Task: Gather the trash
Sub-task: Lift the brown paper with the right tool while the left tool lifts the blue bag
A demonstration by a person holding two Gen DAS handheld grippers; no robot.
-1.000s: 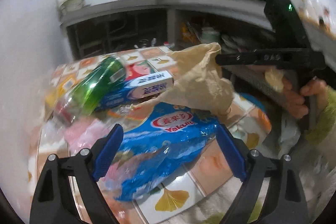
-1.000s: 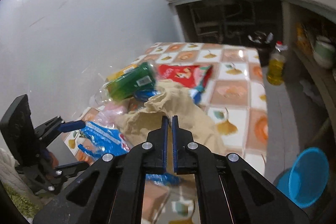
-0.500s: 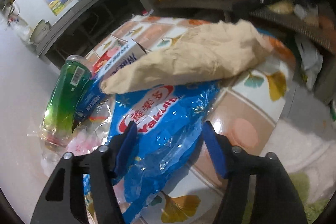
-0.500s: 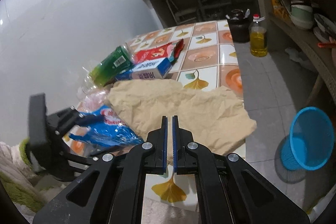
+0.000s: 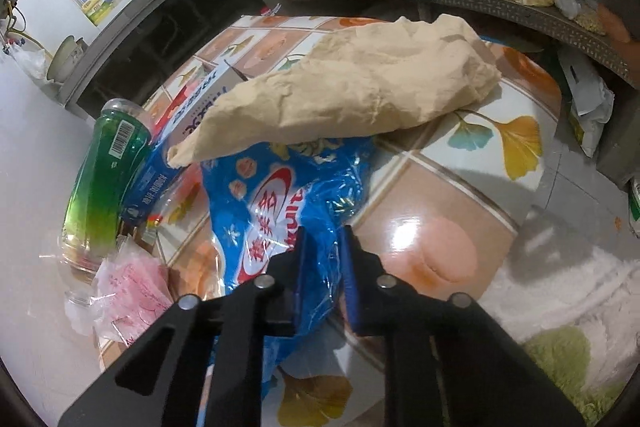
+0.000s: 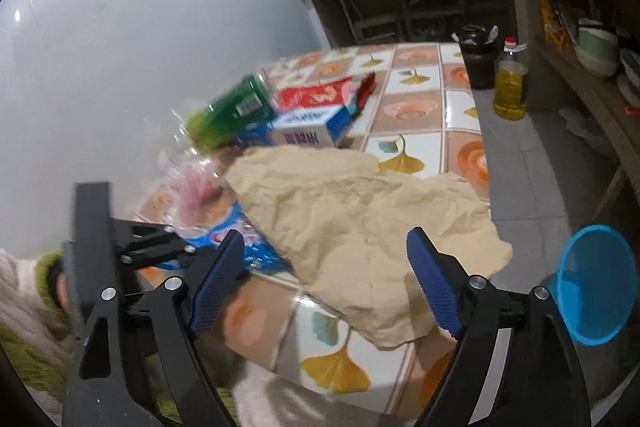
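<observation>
Judging the collection as barely begun, with every piece of litter lying on the tiled table [image 6: 416, 115] and nothing showing inside the blue basket [image 6: 592, 287]. Nearest, at six o'clock in the left wrist view, left gripper [image 5: 322, 251] pinching closed on the near edge of the blue Yakult bag [image 5: 280, 195], plastic bunched between the pads. Lying at eight o'clock, just beside it, a pink-printed clear wrapper [image 5: 128, 283]. At six o'clock in the right wrist view, right gripper [image 6: 325, 279] hanging spread wide over the near edge of the crumpled brown paper bag [image 6: 360, 227], gripping nothing. Sprawling at the centre, that paper bag overlapping the blue bag's far end, contents hidden, opening not visible. Further, toward ten o'clock, a green bottle [image 6: 236, 107] lying on its side against a blue-and-white carton [image 6: 308, 131], a red packet [image 6: 320, 93] just behind. Standing at four o'clock on the floor, well apart from the pile, the basket looking empty. Far off at one o'clock, a dark pot [image 6: 476, 59] and an oil bottle [image 6: 510, 87] holding yellow oil, probably not litter. Leaving all the carrying to do.
</observation>
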